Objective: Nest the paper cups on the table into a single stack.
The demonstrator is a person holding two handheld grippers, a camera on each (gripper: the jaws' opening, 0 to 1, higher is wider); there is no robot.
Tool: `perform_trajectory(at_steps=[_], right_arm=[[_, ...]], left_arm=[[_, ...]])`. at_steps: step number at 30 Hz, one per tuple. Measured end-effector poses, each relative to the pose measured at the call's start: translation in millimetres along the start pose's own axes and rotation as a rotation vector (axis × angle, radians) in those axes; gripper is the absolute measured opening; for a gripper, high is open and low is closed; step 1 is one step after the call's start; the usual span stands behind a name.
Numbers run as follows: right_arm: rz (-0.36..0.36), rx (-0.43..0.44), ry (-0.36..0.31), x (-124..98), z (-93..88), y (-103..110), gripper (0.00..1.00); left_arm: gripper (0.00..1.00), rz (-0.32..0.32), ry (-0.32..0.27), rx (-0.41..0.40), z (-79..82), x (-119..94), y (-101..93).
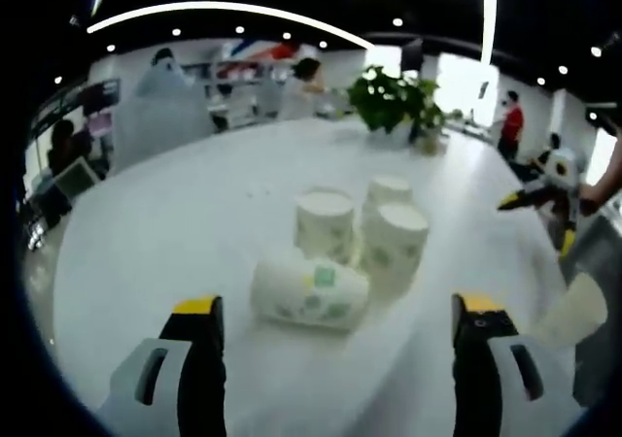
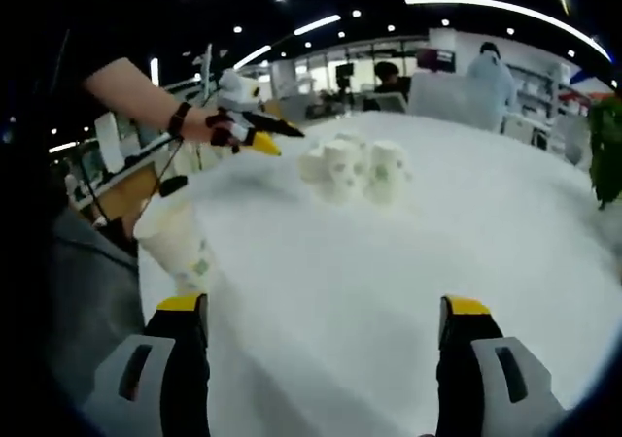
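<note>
in the left gripper view, the left gripper [image 1: 337, 332] is hovering low over the round white table [image 1: 175, 233] with its black, yellow-tipped jaws standing wide apart and gripping nothing. just beyond them a white paper cup with green print [image 1: 309, 289] is lying on its side, and three more white paper cups [image 1: 367, 225] are standing upside down close behind it, crowding together. a green potted plant [image 1: 394, 100] is sitting at the table's far edge.

in the right gripper view, the right gripper [image 2: 321, 338] is likewise holding its jaws spread and empty. another paper cup [image 2: 180, 243] is tilting at the table's near left edge, well apart from the cluster.
</note>
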State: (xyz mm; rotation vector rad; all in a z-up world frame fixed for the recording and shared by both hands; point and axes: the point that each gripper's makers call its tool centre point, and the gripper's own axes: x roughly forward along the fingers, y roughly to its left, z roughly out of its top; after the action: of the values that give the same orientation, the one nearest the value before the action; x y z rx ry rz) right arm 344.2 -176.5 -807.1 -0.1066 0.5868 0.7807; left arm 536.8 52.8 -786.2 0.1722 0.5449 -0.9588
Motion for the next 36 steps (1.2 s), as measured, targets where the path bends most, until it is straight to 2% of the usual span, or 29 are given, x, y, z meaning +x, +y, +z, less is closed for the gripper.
perform_trajectory(at_steps=[4,7,11,15,18,25,30,36], right_arm=[[-0.007,0.006,0.007,-1.6,-4.0,-1.5,0.97],[-0.015,0.046,-0.009,-4.0,-2.4,-3.3,0.97],[-0.024,0.046,-0.009,-4.9,-2.3,-5.3,0.97],[-0.025,0.063,-0.018,-5.5,-1.8,-7.1,0.97],[-0.031,0.067,-0.019,-6.9,-1.9,-7.5,0.97],[-0.028,0.069,-0.013,-5.8,-4.7,-8.4,0.97],[-0.035,0.087,-0.034,-5.2,1.5,-10.3,0.97],[-0.021,0.084,-0.039,-4.1,3.5,-4.1,0.97]], left_arm=[[0.95,-0.020,0.010,0.024,1.8,5.7,-0.5],[0.94,-0.038,0.020,0.031,3.0,10.2,-0.5],[0.94,-0.051,0.012,0.004,6.9,16.0,-0.9],[0.93,-0.086,0.036,0.014,1.3,20.0,-10.2],[0.90,-0.104,0.024,0.014,3.2,18.9,-15.3],[0.83,-0.123,0.036,0.009,-2.3,11.0,-26.8],[0.81,-0.139,0.029,-0.012,-4.2,5.3,-31.8],[0.72,-0.153,0.026,-0.013,-6.1,0.6,-35.4]])
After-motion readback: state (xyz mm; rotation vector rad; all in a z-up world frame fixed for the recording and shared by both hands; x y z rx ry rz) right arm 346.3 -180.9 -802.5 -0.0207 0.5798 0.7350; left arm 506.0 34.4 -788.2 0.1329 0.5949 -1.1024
